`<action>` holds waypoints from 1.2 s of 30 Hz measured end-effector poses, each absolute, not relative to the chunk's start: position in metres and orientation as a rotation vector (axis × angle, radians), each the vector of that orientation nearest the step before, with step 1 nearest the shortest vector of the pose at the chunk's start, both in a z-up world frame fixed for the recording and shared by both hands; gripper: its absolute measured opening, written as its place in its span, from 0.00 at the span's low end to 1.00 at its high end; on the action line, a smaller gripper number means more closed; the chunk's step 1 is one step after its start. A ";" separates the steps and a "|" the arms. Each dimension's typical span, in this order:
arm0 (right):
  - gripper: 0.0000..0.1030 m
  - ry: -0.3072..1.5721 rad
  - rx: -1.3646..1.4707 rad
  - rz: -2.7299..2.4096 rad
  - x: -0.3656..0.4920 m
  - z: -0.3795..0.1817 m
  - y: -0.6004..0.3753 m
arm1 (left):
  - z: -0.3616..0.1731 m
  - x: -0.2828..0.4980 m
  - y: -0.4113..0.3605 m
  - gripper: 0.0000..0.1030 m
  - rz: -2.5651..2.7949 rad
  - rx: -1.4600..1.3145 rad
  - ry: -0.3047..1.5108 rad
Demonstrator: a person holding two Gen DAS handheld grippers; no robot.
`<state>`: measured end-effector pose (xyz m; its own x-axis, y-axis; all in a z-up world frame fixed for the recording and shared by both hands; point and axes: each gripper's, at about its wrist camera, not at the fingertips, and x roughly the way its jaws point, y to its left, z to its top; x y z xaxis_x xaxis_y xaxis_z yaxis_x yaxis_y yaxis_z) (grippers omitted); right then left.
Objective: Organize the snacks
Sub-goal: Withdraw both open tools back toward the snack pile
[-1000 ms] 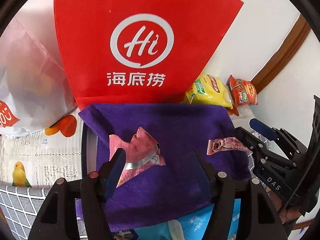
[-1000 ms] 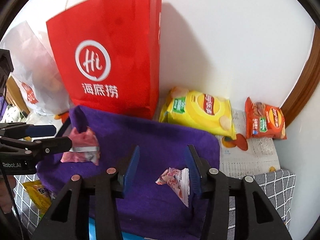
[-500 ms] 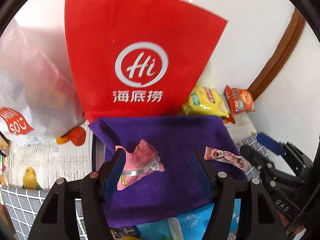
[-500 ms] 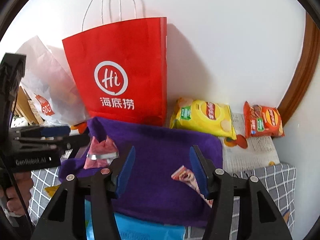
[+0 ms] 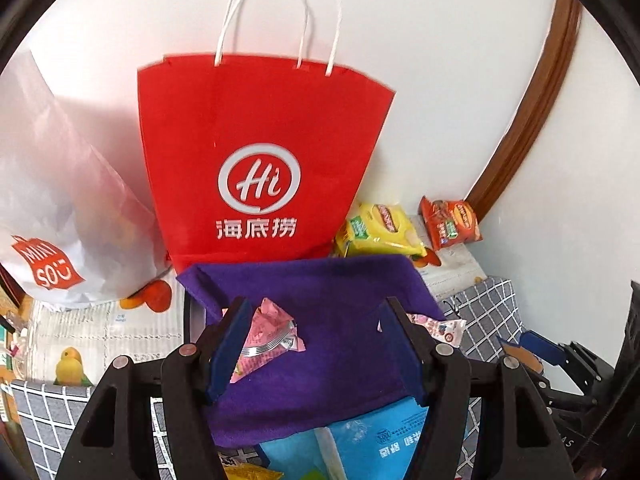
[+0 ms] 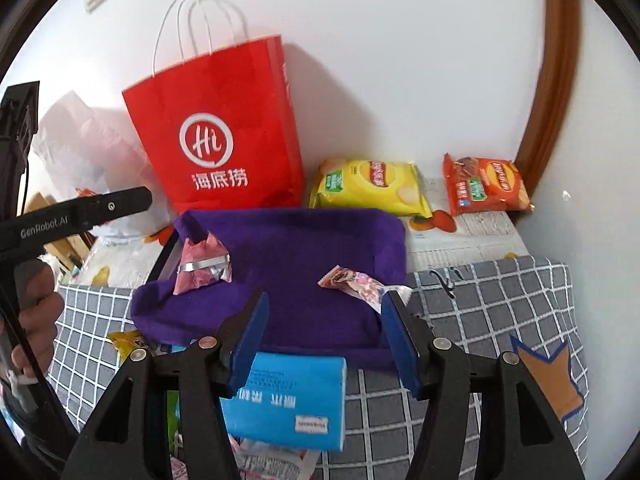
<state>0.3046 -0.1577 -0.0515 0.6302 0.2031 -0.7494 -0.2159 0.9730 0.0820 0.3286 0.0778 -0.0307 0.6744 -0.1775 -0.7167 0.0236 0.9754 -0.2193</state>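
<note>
The left claw [image 5: 316, 350] gapes wide, holding nothing; the pink snack packet [image 5: 266, 338] lies just inside its left finger on the purple cloth [image 5: 320, 292]. The right claw [image 6: 322, 344] is also wide and bare, with the long wrapper [image 6: 360, 282] ahead, overhanging the cloth's right edge.

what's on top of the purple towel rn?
Two items lie on the purple fleece towel: a crumpled pink foil snack packet at its left and a long pink printed snack wrapper at its right edge. What the towel covers is hidden.
</note>
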 end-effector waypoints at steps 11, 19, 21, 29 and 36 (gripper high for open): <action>0.57 0.834 0.002 0.187 0.254 -0.054 -0.185 | -0.019 0.264 0.073 0.62 -0.113 -0.196 0.831; 0.58 0.876 -0.082 0.196 0.216 -0.068 -0.175 | -0.029 0.215 0.079 0.65 -0.069 -0.224 0.857; 0.58 0.865 -0.070 0.222 0.206 -0.068 -0.173 | -0.030 0.203 0.080 0.65 -0.064 -0.227 0.857; 0.58 0.826 -0.060 0.279 0.175 -0.075 -0.164 | -0.047 0.168 0.098 0.65 0.009 -0.272 0.868; 0.57 0.857 -0.135 0.341 0.158 -0.095 -0.148 | -0.072 0.146 0.116 0.65 0.027 -0.336 0.909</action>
<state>0.1579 -0.1481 -0.0947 0.6046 0.2397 -0.7596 -0.3472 0.9376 0.0195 0.1456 0.1162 -0.0723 0.6180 -0.1179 -0.7773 -0.1645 0.9474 -0.2745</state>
